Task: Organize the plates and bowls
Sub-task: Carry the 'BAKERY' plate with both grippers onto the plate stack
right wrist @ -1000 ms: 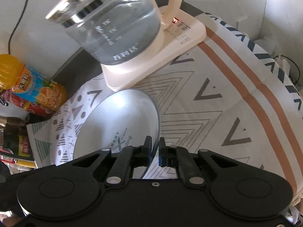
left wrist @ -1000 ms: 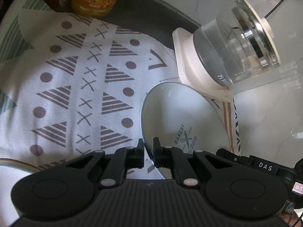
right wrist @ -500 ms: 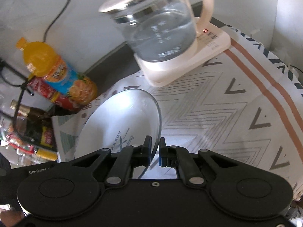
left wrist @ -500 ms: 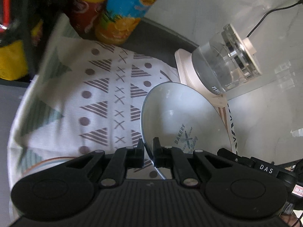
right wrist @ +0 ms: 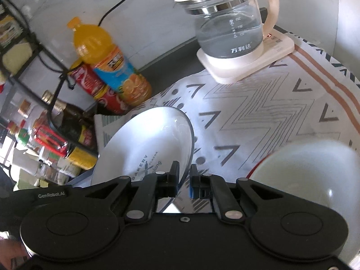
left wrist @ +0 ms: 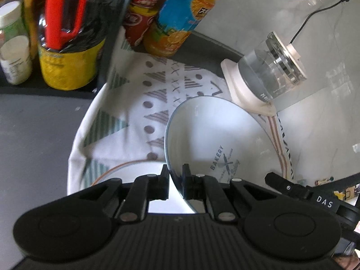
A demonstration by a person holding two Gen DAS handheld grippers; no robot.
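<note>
Both hand-held grippers clamp the same BAKERY plate (left wrist: 216, 139) by opposite rim edges. Left hand-held gripper (left wrist: 175, 181): jaws pinched on the rim, lower centre of the left wrist frame. Right hand-held gripper (right wrist: 184, 181): same, lower centre of the right wrist frame. The plate looks lifted and tilted above the patterned cloth (right wrist: 258, 103), not resting on it.

Other dishes: an orange-rimmed plate (left wrist: 135, 171) sits just below the left jaws; a red-rimmed bowl (right wrist: 303, 171) is at lower right of the right wrist frame. My guess is the held plate goes onto one of them.

Risks from here:
- Thin rim pinch on glazed ceramic. If the two grippers drift apart or twist unevenly, the plate slips or levers out.
- Setting down tilted means an edge strike on the dish below, with a chance of chipping.
- Kettle (right wrist: 229, 22), holding water, stands on its base at the top of the frame; juice bottle (right wrist: 108, 60) and cola can (right wrist: 96, 87) are at centre left. A wide swing with the plate could clip them.
</note>
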